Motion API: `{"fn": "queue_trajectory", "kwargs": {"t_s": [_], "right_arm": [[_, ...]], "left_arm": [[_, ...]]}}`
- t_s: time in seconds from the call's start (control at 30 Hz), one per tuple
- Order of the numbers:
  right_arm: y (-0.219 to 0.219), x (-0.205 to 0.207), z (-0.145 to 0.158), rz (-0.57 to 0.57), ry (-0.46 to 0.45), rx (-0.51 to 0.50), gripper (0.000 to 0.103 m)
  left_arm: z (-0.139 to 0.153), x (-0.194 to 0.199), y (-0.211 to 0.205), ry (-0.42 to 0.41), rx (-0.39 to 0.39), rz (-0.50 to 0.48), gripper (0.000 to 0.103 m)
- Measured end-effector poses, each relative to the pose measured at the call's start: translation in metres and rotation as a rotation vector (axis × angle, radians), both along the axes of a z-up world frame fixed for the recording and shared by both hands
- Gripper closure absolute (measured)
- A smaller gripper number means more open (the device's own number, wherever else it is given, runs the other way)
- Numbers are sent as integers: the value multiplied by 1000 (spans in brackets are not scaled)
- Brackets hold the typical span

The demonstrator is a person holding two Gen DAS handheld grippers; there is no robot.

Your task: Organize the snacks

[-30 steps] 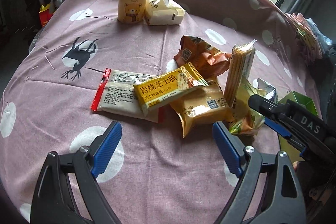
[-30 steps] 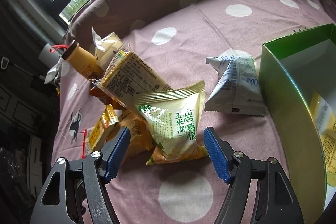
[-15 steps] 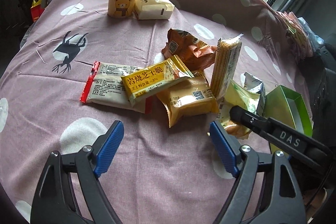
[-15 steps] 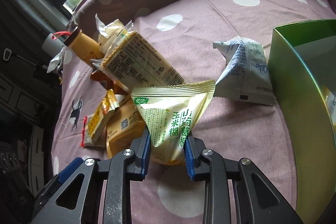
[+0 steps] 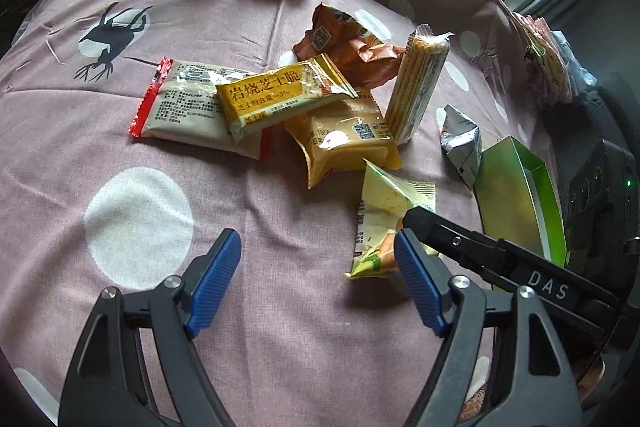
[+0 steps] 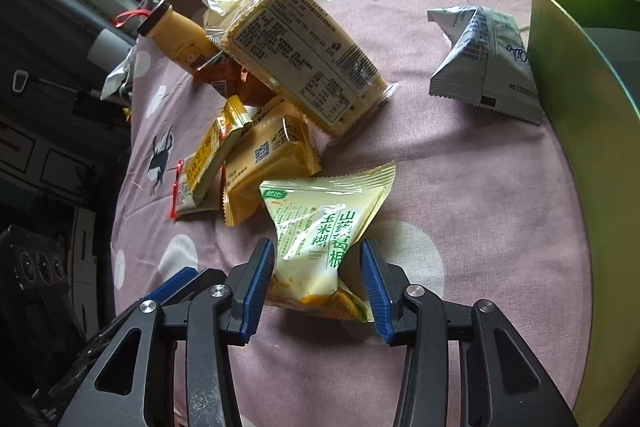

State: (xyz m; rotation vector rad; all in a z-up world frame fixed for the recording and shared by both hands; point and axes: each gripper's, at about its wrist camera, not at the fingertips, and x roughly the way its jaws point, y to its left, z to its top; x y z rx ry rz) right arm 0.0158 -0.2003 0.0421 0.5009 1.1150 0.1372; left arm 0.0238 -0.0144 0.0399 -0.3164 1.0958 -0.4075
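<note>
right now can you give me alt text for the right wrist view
The right gripper straddles the lower end of a pale green snack packet on a pink polka-dot cloth; a gap shows at one finger. More snack packs lie behind, with a green box at right.

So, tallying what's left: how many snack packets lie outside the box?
7: red-edged packet, yellow packet, orange packet, brown packet, cracker pack; silver packet beside the box; pale packet at the right gripper. Others may be hidden.

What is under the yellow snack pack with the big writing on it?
The yellow snack pack lies across a red-edged packet and overlaps an orange packet. The parts of both beneath it are covered, so anything else under there cannot be seen.
</note>
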Motion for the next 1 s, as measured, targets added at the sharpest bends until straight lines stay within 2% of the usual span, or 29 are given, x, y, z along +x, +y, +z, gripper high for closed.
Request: {"fn": "queue_trajectory", "kwargs": {"t_s": [0.17, 0.37, 0.47, 0.53, 0.57, 0.83, 1.0], "right_arm": [[-19, -3, 1, -61, -24, 105, 53], [-18, 0, -4, -47, -22, 150, 54], [-15, 2, -8, -25, -8, 180, 61], [-14, 3, -10, -11, -6, 200, 65], [-13, 4, -11, -6, -6, 205, 67], [-13, 4, -12, -10, -17, 214, 68], [-6, -2, 0, 2, -68, 152, 68]], "left_arm": [[1, -4, -17, -7, -76, -82, 25], [-4, -5, -42, -3, -88, -156, 32], [-10, -3, -51, 11, -67, -179, 41], [-13, -2, -54, 8, -48, -179, 53], [-14, 0, -54, 11, -56, -175, 53], [-12, -1, -55, -23, -60, -185, 60], [-2, -7, -54, -61, -67, -178, 63]]}}
